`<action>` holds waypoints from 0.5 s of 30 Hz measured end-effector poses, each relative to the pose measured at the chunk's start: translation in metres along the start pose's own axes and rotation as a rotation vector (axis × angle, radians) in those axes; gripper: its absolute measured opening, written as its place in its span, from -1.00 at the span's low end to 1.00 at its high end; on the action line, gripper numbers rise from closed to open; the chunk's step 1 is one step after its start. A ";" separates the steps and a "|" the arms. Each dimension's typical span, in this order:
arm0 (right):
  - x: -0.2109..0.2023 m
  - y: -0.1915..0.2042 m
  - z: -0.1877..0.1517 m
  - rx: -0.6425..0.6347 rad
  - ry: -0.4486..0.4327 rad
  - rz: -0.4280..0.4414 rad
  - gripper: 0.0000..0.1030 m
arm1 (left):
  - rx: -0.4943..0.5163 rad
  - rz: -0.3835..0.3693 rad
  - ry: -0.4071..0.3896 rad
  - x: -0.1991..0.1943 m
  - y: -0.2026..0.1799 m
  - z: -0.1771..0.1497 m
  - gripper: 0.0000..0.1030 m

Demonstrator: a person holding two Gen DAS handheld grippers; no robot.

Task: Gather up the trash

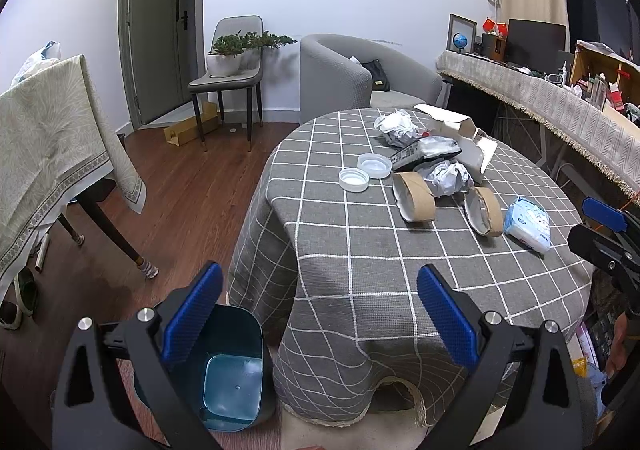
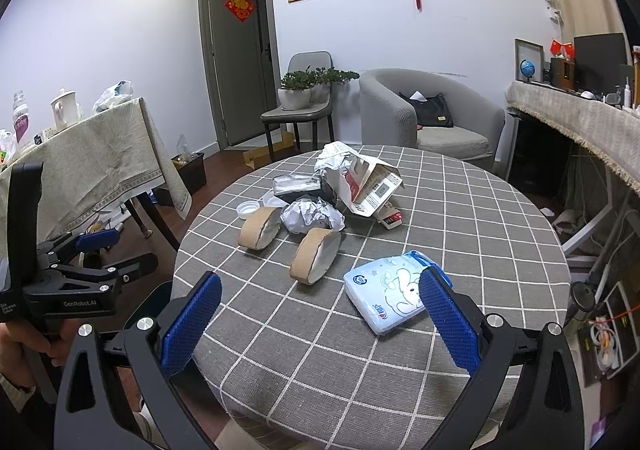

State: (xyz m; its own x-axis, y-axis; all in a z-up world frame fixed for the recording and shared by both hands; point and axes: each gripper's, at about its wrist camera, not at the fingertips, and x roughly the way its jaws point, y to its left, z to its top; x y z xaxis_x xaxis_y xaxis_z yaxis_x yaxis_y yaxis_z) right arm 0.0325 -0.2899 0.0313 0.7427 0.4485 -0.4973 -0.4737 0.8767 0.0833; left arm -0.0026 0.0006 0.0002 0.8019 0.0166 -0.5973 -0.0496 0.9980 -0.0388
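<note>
Trash lies on a round table with a grey checked cloth [image 1: 360, 250] [image 2: 460, 218]: two cardboard rolls [image 1: 414, 196] [image 2: 316, 256], crumpled paper [image 1: 448, 178] [image 2: 312, 215], two white lids [image 1: 354, 179], a torn white carton [image 1: 460, 134] [image 2: 370, 182], a dark wrapper [image 1: 428, 150] and a blue tissue pack [image 1: 527, 224] [image 2: 390, 296]. A blue bin [image 1: 232, 366] stands on the floor at the table's left. My left gripper [image 1: 320, 314] is open and empty, above the bin and the table's near edge. My right gripper [image 2: 320, 318] is open and empty, just short of the tissue pack.
A second table with a beige cloth [image 1: 52, 154] [image 2: 92, 170] stands at the left. A grey chair with a potted plant [image 1: 230, 58] and a grey armchair [image 1: 344, 78] stand behind. A cluttered counter [image 1: 560, 98] runs along the right.
</note>
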 end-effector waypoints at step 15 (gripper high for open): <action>0.000 0.000 0.000 0.001 0.000 0.000 0.94 | 0.001 0.000 0.001 0.000 0.000 0.000 0.93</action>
State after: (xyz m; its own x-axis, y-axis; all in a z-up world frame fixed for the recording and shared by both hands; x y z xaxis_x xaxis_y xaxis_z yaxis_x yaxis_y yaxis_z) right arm 0.0326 -0.2898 0.0314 0.7427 0.4486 -0.4972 -0.4733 0.8769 0.0843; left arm -0.0022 0.0004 0.0004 0.8014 0.0167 -0.5979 -0.0490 0.9981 -0.0379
